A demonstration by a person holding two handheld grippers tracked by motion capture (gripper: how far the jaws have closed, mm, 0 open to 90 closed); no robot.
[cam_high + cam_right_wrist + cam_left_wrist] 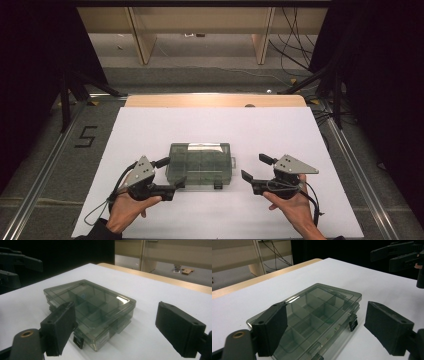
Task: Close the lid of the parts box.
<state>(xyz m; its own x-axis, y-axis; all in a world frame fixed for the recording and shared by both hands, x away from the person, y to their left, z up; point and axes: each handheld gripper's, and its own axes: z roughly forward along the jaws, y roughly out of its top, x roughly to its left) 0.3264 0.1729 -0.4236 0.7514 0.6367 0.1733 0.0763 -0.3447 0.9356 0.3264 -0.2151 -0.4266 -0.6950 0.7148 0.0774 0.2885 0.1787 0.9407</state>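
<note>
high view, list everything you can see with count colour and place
box: 1, clear smoky green, lid shut, divided inside, middle of sheet
latches: 2, black, box's near edge
sheet: 1, white, covers the table
table: 1, pale wood, far edge bare
digit 5: 1, black, floor left of table
cables: several, black, floor far right
left gripper: 1, black, open, at box's left end
right gripper: 1, black, open, right of box, apart
hands: 2, near edge

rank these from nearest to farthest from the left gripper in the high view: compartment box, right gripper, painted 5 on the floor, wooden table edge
1. compartment box, just beside the left gripper, table centre.
2. painted 5, on the floor off the table's left side.
3. right gripper, across the box on the right.
4. wooden table edge, along the far side.
</note>
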